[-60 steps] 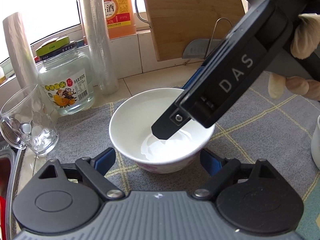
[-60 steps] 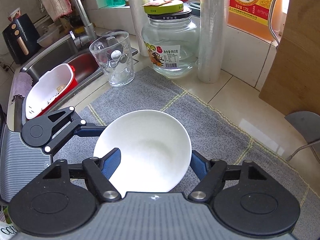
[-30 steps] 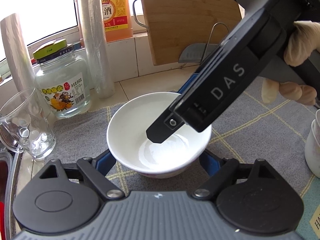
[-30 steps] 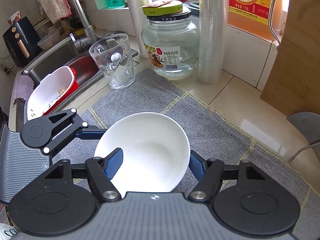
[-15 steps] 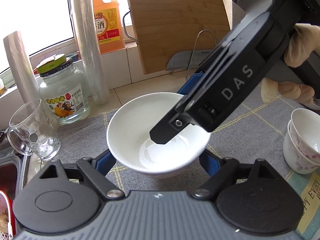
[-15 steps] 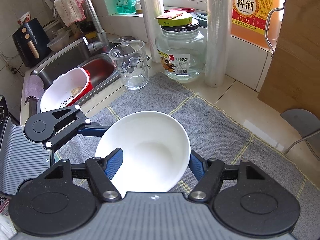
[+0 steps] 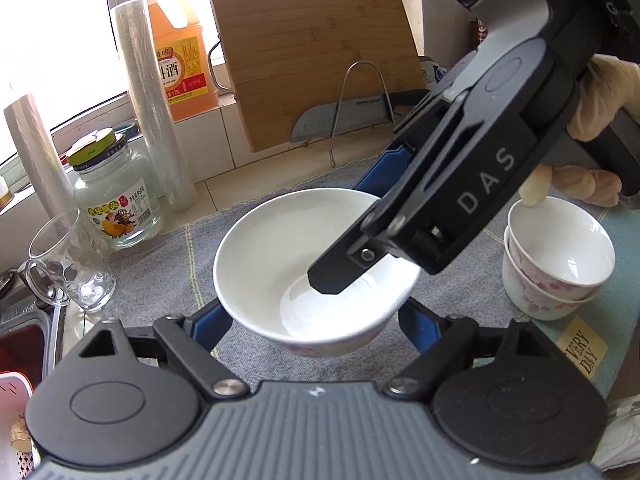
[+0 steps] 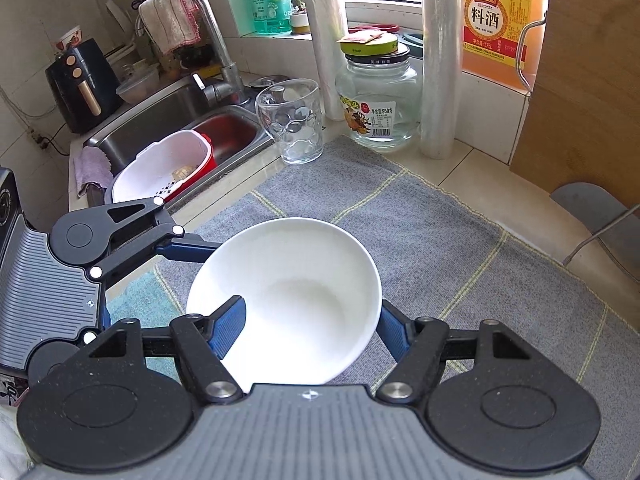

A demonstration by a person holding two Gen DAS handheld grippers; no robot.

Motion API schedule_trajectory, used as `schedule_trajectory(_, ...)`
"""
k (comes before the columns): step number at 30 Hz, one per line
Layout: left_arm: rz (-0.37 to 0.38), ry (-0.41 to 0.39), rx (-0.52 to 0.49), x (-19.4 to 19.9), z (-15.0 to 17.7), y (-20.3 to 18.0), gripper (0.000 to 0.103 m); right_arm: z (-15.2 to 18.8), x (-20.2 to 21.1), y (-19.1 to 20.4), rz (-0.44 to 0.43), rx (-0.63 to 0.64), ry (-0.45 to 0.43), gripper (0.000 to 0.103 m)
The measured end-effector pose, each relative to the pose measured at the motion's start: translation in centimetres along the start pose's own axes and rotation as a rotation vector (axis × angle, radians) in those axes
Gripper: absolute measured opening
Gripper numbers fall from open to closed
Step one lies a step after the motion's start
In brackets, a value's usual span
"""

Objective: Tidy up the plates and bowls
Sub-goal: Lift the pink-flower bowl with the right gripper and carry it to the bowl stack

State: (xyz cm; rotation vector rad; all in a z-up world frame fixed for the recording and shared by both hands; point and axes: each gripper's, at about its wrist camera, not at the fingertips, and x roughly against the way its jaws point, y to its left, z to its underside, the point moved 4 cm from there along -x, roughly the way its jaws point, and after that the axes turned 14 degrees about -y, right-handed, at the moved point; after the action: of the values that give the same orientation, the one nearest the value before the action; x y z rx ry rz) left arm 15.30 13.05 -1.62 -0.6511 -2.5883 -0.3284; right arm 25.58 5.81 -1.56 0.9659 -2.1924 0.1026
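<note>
The left gripper (image 7: 316, 320) clasps the white bowl (image 7: 304, 256) from both sides, holding it above the grey mat (image 7: 160, 264) on the surface. The right gripper (image 8: 312, 320) clamps the same bowl's rim, one finger (image 8: 228, 316) inside and one outside. Two stacked bowls (image 7: 556, 256) stand near the mat's right edge.
</note>
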Motion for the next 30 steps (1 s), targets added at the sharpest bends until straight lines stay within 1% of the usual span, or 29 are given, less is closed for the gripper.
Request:
schedule_trajectory(8,0.038,-0.003,-0.033,2.0,-0.6,-2.3,0.089,1.8,3.2,0.8,0.014,-0.002,-0.018,0.076)
schedule_trajectory(13,0.072,-0.014,-0.058,2.6,-0.9,-3.9,0.089,3.0,5.2,0.7,0.033,-0.018,-0.031,0.076)
schedule_trajectory(20,0.132,-0.036,-0.09,2.3,-1.7,-5.9,0.089,4.0,8.3,0.1,0.079,-0.037,-0.059,0.076)
schedule_trajectory(30,0.238,-0.082,-0.132,0.8,-3.1,-9.3,0.089,5.6,12.5,-1.7,0.183,-0.081,-0.093,0.076)
